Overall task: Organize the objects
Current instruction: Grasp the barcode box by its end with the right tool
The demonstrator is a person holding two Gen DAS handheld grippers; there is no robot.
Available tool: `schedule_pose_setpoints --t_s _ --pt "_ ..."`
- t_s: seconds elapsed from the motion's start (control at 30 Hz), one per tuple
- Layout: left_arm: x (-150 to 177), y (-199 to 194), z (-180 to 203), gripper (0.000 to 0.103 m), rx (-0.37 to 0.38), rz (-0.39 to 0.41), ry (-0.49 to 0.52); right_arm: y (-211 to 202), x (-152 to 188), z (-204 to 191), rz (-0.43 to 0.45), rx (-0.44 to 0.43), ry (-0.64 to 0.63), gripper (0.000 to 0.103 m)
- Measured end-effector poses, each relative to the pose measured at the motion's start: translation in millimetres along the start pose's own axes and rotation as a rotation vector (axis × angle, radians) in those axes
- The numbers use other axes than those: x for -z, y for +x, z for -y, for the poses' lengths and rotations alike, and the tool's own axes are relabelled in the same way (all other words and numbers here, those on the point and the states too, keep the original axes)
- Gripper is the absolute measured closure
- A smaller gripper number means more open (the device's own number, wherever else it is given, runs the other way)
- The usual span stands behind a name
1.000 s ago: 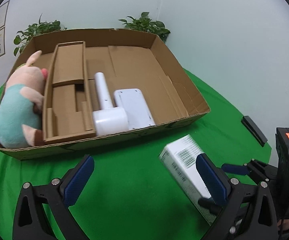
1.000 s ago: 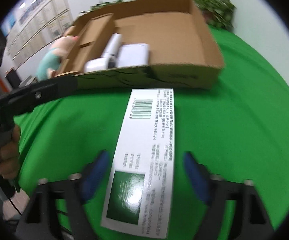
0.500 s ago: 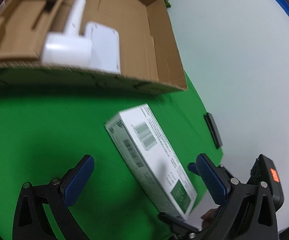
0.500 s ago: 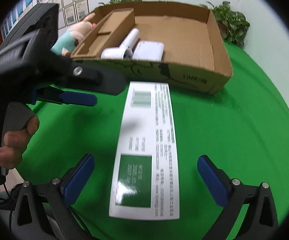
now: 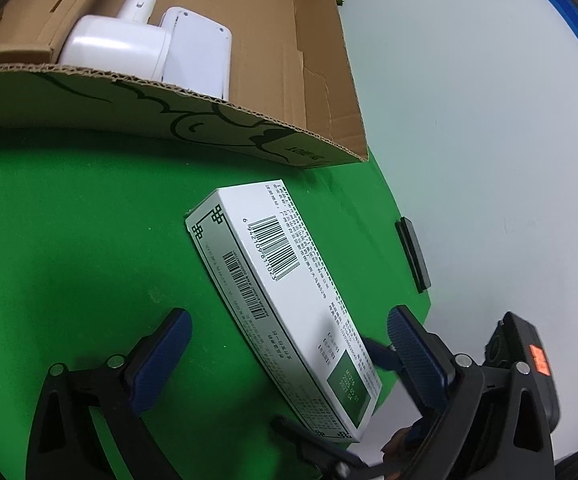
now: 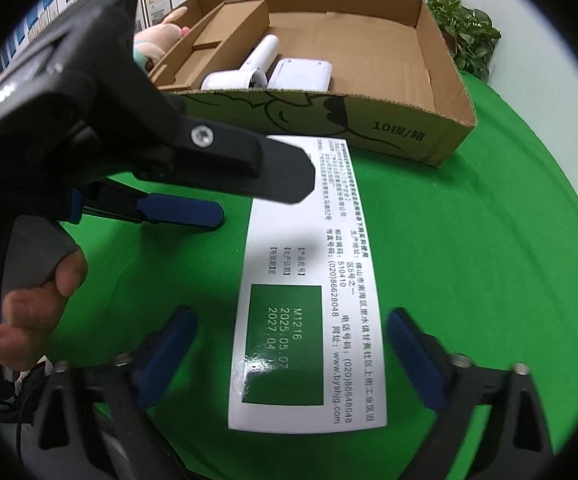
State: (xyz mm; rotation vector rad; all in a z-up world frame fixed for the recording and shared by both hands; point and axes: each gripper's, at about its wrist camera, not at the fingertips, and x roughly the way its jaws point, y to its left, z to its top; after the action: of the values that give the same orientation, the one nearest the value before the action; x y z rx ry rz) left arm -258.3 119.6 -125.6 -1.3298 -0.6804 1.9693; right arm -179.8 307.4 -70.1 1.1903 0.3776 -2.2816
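The white carton [image 6: 309,280] lay flat on the green table [image 6: 469,260], its long axis running away from the right tool [image 6: 291,344] toward the open cardboard box [image 6: 409,128]. Its near end, with the dark green date panel, sat between the right tool's blue pads [image 6: 409,354], with green cloth showing on both sides of it, so the pads did not touch it. The right tool's jaws had just been closing but stood spread around the carton.

In the left wrist view the same carton [image 5: 285,292] crossed the gap of the left tool [image 5: 289,356] at a slant, its barcoded end ahead of the tool and toward the box [image 5: 249,128], its green-panel end close to the tool's right-hand pad [image 5: 413,356]. The left-hand pad stood well clear of it over bare table [image 5: 69,220]. Whether the right-hand pad touched the carton could not be told. The left tool's jaws had just narrowed a little and remained wide apart.

From the right wrist view, the left tool [image 6: 209,196] reached in from the left, one dark finger over the far part of the carton, a hand [image 6: 33,304] around its handle.

Beyond both tools, the box held a white handheld device [image 6: 249,68] and a white flat case [image 6: 303,74] side by side near its front wall, a cardboard insert [image 6: 217,40] to their left, and a plush toy [image 6: 161,40] at the far left.
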Motion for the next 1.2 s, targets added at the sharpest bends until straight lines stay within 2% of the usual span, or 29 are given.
schedule_pose_setpoints --t_s 0.1,0.17,0.27,0.33,0.43,0.57,0.67,0.73,1.2 --pt "3 1 2 0.008 0.009 0.006 -0.01 4 1 1 -0.031 0.004 0.016 0.034" --pt "5 3 2 0.01 0.014 0.003 -0.009 4 1 1 -0.032 0.002 0.02 0.038" --pt "5 2 1 0.014 0.021 0.005 -0.019 2 0 3 -0.031 -0.021 0.039 0.038" --pt "5 2 -1 0.021 0.024 0.005 -0.027 0 0 3 -0.03 -0.043 0.051 0.038" --pt "5 1 -4 0.027 0.026 0.005 -0.046 -1 0 2 -0.029 -0.073 0.058 0.038" --pt "6 -1 -6 0.032 0.031 0.003 -0.063 -3 -1 4 -0.025 -0.131 0.087 0.039" --pt "8 0 -8 0.044 0.041 -0.012 -0.073 -4 -2 6 -0.025 -0.191 0.116 0.039" --pt "9 0 -5 0.057 0.035 -0.017 -0.055 -4 -2 6 -0.026 -0.21 0.12 0.039" --pt "9 -20 22 0.061 -0.003 0.029 0.074 -12 -5 -3 0.003 -0.181 0.083 0.04"
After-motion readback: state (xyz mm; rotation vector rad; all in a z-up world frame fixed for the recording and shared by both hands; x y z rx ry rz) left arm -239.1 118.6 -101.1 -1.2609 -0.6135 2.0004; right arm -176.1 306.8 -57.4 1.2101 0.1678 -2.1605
